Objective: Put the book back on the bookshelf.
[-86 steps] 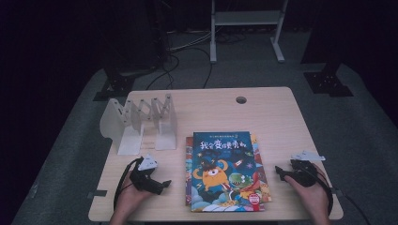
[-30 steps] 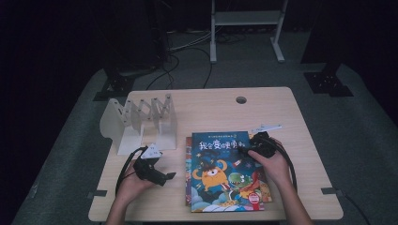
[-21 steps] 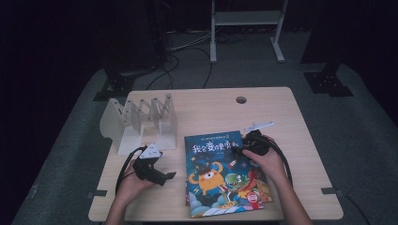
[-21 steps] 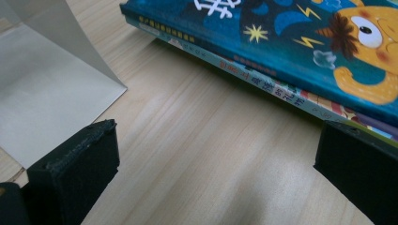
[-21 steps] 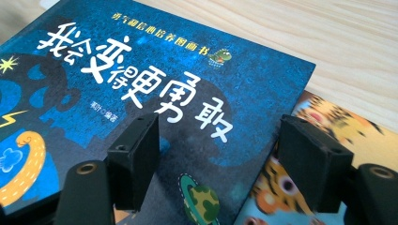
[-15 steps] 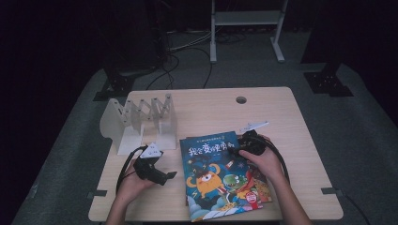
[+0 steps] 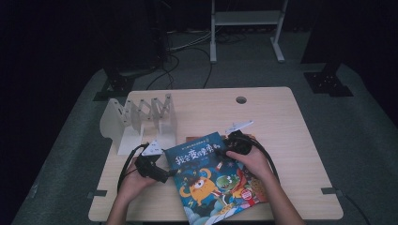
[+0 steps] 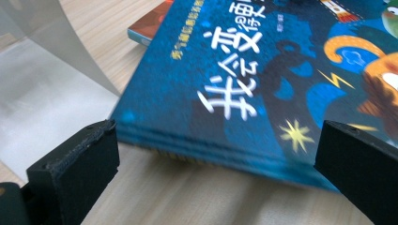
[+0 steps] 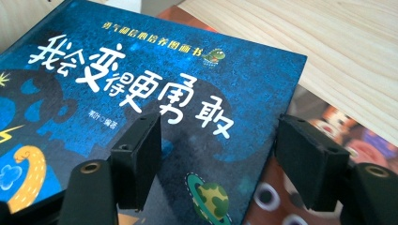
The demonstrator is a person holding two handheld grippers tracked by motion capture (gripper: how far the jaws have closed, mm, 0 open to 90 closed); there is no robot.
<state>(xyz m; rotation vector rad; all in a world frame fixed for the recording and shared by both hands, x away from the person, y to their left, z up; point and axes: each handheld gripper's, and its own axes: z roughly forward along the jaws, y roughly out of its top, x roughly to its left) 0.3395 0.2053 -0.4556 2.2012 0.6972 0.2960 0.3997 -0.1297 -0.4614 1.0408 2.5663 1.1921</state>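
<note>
On the blue book (image 7: pixel 206 178), the right gripper (image 9: pixel 216 159) seemingly presses, fingers apart.

Left tongs (image 8: pixel 211 164) open wide, one black jaw at lower left, the other at lower right, nothing pinched. Between and just beyond them: the edge of a blue book (image 8: pixel 263 84) lying flat on the wooden bench (image 8: pixel 178 197), page block facing the camera. Cover has white Chinese lettering, a yellow star, a lightning bolt and part of an orange figure at right. An orange-red book (image 8: pixel 149 27) sticks out underneath at top. White plastic stand (image 8: pixel 42 79) at left, just beside the blue book's corner.
</note>
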